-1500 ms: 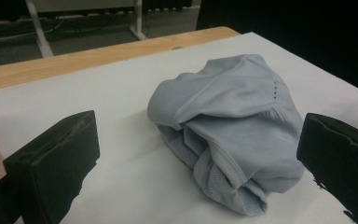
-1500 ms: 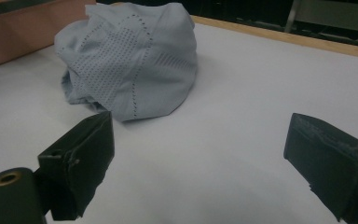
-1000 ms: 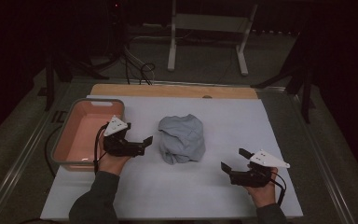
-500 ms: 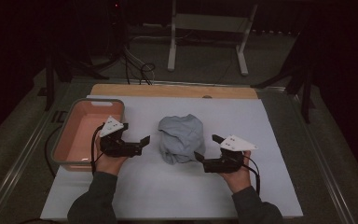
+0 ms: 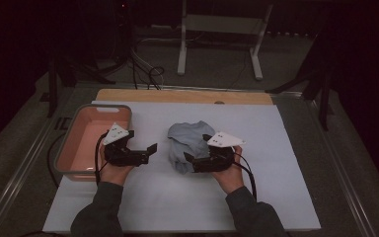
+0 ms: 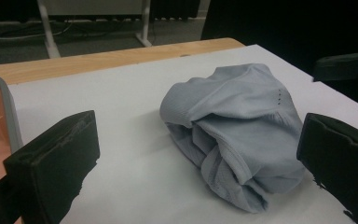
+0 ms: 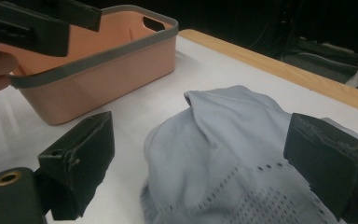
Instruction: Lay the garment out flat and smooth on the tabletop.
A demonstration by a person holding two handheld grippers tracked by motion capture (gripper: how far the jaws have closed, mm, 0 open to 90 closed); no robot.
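a crumpled grey garment (image 5: 189,144) lies in a loose heap near the middle of the white sheet (image 5: 286,148) that covers the bench, and everything else is placed here from that heap.

to the garment's left, well apart from it, a salmon-pink bin (image 5: 64,148) with a grey rim sits on the sheet's left edge. between the bin and the garment the left tool (image 5: 148,152) is held low over the sheet in the person's left hand (image 5: 114,170), its jaws spread wide and pointing toward the garment, with bare sheet between them and the cloth. in the left gripper view the two black jaws stand far apart at the bottom corners with nothing between them, and the garment (image 6: 235,128) lies ahead, slightly toward the right jaw; its folds and a row of small holes show clearly.

at the garment's near right edge the right tool (image 5: 192,160) is held in the person's right hand (image 5: 229,173), jaws also spread, with the jaw tips at or over the cloth's edge. in the right gripper view the garment (image 7: 233,158) fills the space between the open jaws and a perforated mesh patch of it lies close under the camera; whether either jaw actually touches the cloth cannot be told. beyond the garment in that view stand the bin (image 7: 102,60) and part of the left tool at the upper left.

behind the garment, past the sheet's far edge, a strip of bare wooden bench (image 5: 177,96) shows.
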